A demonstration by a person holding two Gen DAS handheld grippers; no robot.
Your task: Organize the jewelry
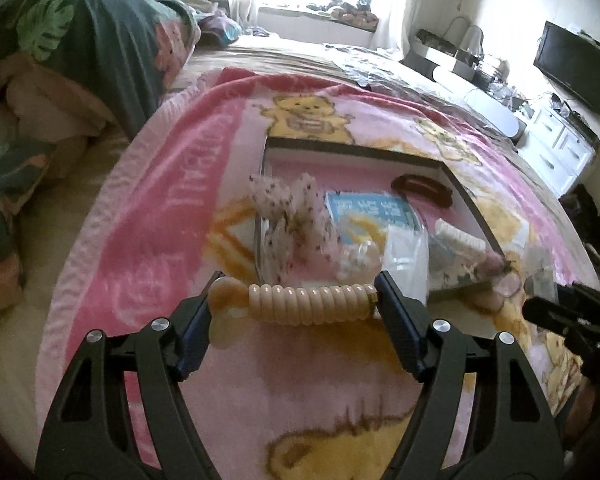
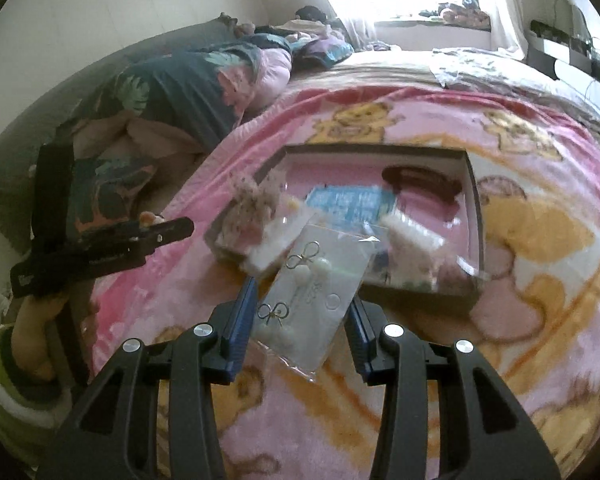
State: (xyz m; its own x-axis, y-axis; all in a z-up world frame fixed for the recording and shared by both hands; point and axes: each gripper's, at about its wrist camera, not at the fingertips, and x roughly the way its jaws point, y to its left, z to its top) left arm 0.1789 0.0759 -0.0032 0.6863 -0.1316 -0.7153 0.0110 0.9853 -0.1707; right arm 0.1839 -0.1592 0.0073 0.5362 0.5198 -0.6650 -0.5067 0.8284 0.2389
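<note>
My left gripper (image 1: 294, 306) is shut on a cream spiral hair tie (image 1: 312, 304) with a bone-shaped charm, held above the pink blanket just in front of a shallow black-rimmed box (image 1: 364, 152). My right gripper (image 2: 302, 312) is shut on a clear packet of pearl bow earrings (image 2: 316, 300), held near the box's front edge (image 2: 416, 288). The box holds a speckled fluffy scrunchie (image 1: 292, 208), a blue card (image 1: 374, 210), a dark red hair clip (image 1: 422, 190) and a white hair clip (image 1: 460, 238). The left gripper also shows in the right wrist view (image 2: 112, 246), off to the left.
The box lies on a pink bear-print blanket (image 1: 172, 208) spread over a bed. Pillows and a dark leaf-print quilt (image 1: 92, 40) lie at the left. A window, a white cabinet (image 1: 560, 144) and a TV (image 1: 576, 66) stand at the far right.
</note>
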